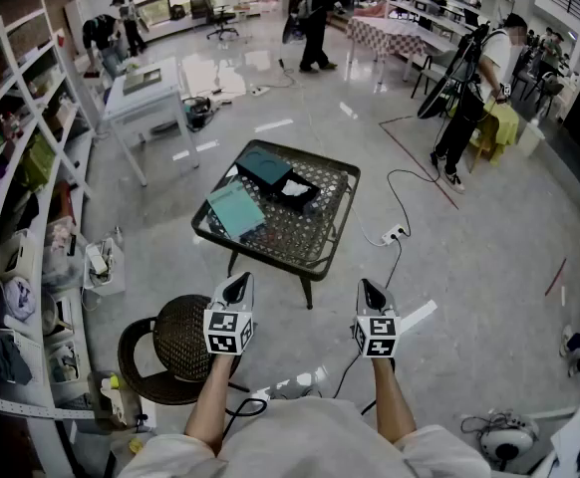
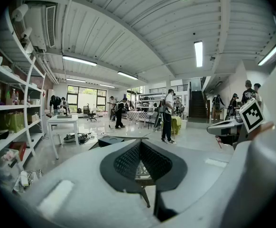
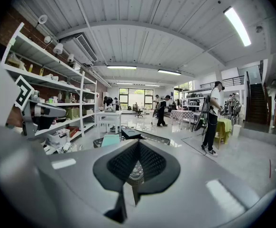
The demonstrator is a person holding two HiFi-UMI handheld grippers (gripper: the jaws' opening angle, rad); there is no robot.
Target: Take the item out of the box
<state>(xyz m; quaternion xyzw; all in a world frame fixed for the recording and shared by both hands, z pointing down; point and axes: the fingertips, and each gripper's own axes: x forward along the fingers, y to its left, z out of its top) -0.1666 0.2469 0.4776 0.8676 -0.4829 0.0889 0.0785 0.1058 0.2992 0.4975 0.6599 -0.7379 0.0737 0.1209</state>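
Low in the head view, the left gripper [image 1: 235, 289] and the right gripper [image 1: 372, 295] hang side by side over the floor, short of the table and touching none of the things on it. Each gripper's own view shows its two dark, ribbed pads pressed together at the tips, so the left gripper [image 2: 140, 145] and the right gripper [image 3: 138, 145] are both clenched on nothing.

Both marker cubes carry black-and-white square patterns. Any print on the things ahead is too small to read.

Beyond the grippers stands a small square table [image 1: 305, 237] with a woven mesh top on dark legs. At its far corner lies a dark teal box [image 1: 265, 165]. A black piece [image 1: 296, 193] sits just beside it, and a pale teal flat piece [image 1: 235, 210] lies nearer the left edge. Whether an item lies inside the box cannot be told from here.

A round wicker stool [image 1: 175, 352] stands beside the left forearm. The floor [image 1: 469, 267] is glossy grey, with a white power strip [image 1: 395, 234] and its cable to the right of the table. White shelving [image 1: 21, 217] packed with goods lines the left wall, a white table [image 1: 145, 98] stands farther back, and several people stand about the large hall under strip lights.
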